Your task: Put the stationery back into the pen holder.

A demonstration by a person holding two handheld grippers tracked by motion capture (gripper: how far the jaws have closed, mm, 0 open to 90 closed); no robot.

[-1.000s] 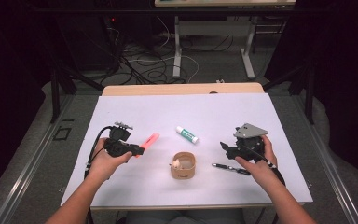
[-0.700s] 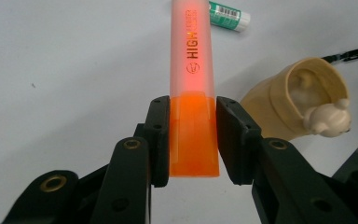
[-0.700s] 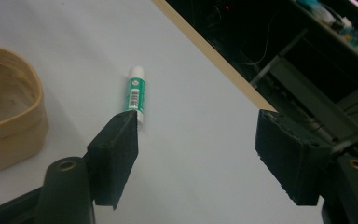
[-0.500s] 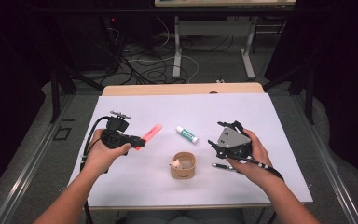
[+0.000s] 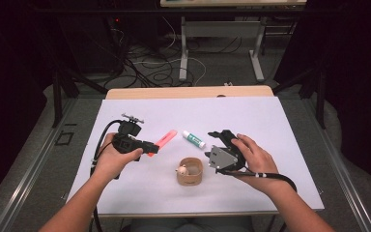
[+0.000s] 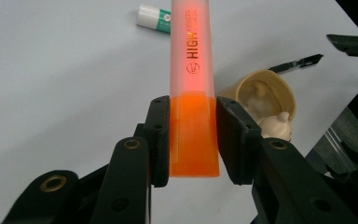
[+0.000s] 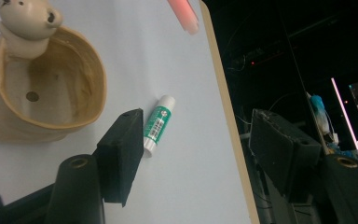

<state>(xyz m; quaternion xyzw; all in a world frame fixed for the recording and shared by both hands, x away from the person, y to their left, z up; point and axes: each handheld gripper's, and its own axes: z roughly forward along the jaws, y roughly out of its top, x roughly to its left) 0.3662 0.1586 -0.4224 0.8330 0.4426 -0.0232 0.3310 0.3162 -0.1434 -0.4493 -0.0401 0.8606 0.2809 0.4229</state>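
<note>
My left gripper (image 5: 153, 147) (image 6: 193, 135) is shut on the orange end of a pink-orange highlighter (image 5: 167, 138) (image 6: 191, 56), which it holds just off the white table sheet (image 5: 251, 116). A beige cup (image 5: 189, 178) (image 6: 261, 88) (image 7: 51, 93) with a small bear figure (image 7: 28, 21) on its rim stands at the middle front. A green-and-white glue stick (image 5: 193, 139) (image 7: 157, 123) lies behind it. My right gripper (image 5: 209, 144) (image 7: 198, 126) hovers right of the cup, pointing toward the glue stick. Its jaws have just been closing, still apart with nothing between them.
A black pen (image 6: 298, 63) lies on the sheet beyond the cup. The table's wooden far edge (image 5: 188, 92) borders a dark floor with cables and metal frames. The sheet's right side has free room.
My right gripper has moved left, from over the pen to beside the cup and glue stick. My left gripper has lifted the highlighter a little.
</note>
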